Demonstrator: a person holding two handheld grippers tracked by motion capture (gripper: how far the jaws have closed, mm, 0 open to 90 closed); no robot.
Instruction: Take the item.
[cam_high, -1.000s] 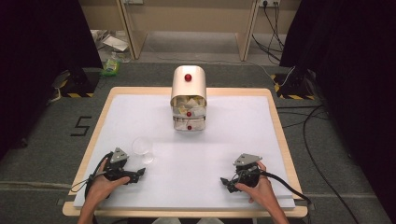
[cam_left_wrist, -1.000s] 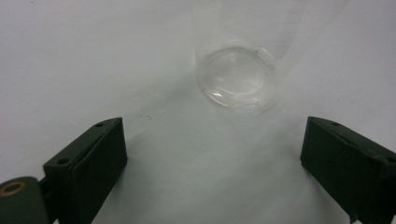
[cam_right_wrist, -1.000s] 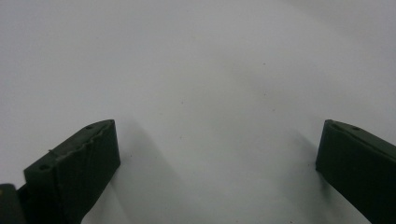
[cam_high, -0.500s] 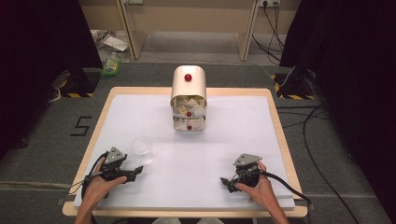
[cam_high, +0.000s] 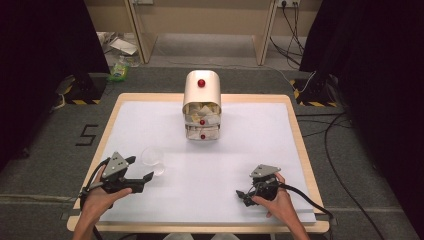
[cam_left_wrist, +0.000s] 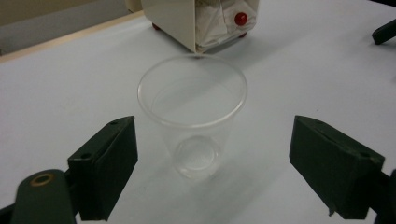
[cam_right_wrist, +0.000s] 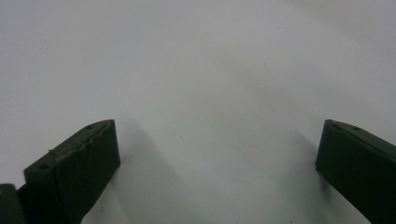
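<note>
A clear plastic cup (cam_high: 152, 159) stands upright and empty on the white table (cam_high: 250, 145). My left gripper (cam_high: 141, 168) is open right beside it, at the near left. In the left gripper view the cup (cam_left_wrist: 196, 116) sits a little ahead of the wide-apart jaws of that gripper (cam_left_wrist: 215, 135), touching neither. My right gripper (cam_high: 241, 195) rests at the near right, held by a hand; in its own view the right gripper (cam_right_wrist: 217, 140) is open over bare white surface.
A cream round-topped cabinet (cam_high: 202, 105) with red knobs stands at the table's far middle, its drawers stuffed with white packets; it also rises behind the cup as the cabinet (cam_left_wrist: 201, 23). Cables trail off the right edge (cam_high: 312, 200).
My left gripper has shifted slightly forward and left beside the cup. The right gripper and the cup have not moved.
</note>
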